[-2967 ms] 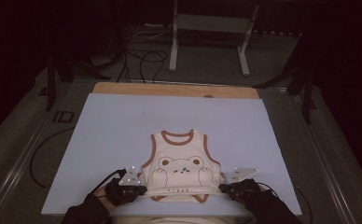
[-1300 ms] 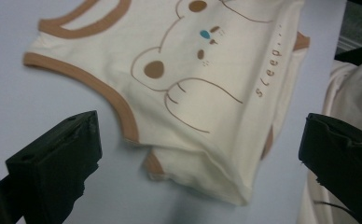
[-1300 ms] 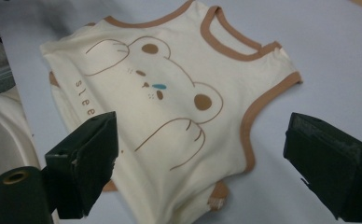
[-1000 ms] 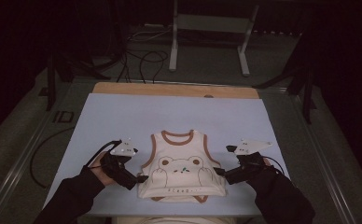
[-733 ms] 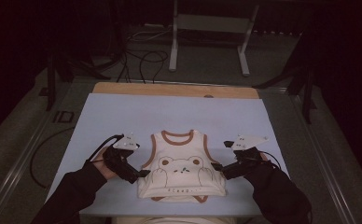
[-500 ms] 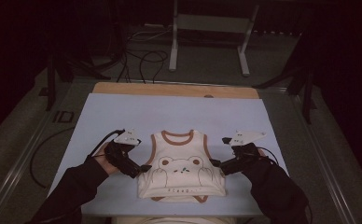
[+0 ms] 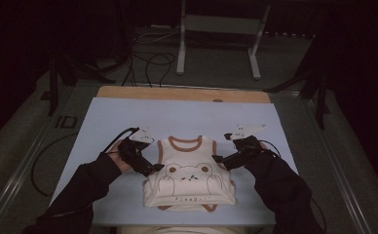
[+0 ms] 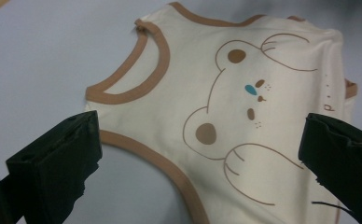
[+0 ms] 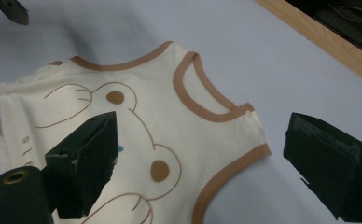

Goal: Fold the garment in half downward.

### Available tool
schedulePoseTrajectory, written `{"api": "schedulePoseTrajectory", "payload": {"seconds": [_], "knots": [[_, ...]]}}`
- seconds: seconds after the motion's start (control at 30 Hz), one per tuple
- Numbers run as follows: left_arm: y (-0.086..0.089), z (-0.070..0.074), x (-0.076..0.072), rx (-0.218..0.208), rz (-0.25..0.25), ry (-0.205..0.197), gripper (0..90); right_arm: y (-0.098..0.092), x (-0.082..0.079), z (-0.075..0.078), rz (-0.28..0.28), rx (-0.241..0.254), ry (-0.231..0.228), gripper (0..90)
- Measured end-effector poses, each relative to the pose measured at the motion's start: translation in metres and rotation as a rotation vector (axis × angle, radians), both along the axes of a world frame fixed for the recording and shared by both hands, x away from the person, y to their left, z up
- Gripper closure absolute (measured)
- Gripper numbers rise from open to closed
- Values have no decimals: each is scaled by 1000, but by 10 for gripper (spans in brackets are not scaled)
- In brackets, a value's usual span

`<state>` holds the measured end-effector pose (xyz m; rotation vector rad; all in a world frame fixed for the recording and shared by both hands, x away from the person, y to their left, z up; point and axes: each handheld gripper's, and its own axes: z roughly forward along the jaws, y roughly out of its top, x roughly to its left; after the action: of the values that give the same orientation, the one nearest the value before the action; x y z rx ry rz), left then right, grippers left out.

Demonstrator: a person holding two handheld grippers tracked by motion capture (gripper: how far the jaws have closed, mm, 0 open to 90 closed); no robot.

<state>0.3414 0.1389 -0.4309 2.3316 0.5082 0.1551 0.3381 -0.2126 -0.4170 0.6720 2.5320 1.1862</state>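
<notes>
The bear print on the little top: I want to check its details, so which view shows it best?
The left gripper view: the bear print sits close up between the open jaws, with ears, blue eye and paws sharp. The right gripper view has a jaw covering part of it. The high view shows it whole but small.

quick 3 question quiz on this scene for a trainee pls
1. True or false: the left tool is shut on the vest.
2. Multiple choice: what is printed on the vest's front? A) a bear face B) a star C) stripes
3. Fill in the blank: the trim round the vest's neck and armholes is ____.

Key
1. False. In the left gripper view its jaws stand wide apart, with the vest's armhole edge between them. The right tool is open too, at the other armhole.
2. A
3. Brown
</notes>
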Motion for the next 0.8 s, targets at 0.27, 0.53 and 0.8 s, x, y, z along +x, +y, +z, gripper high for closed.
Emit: {"api": "schedulePoseTrajectory", "payload": {"seconds": [0.27, 0.53, 0.8], "knots": [[0, -9, 21, -14, 25, 8, 5, 6, 18, -13, 35, 29, 35, 105], [-2, -19, 39, -9, 60, 24, 5, 9, 35, -30, 44, 0, 83, 106], [-5, -31, 54, 3, 104, 55, 5, 9, 54, -50, 34, 3, 134, 106]]}}
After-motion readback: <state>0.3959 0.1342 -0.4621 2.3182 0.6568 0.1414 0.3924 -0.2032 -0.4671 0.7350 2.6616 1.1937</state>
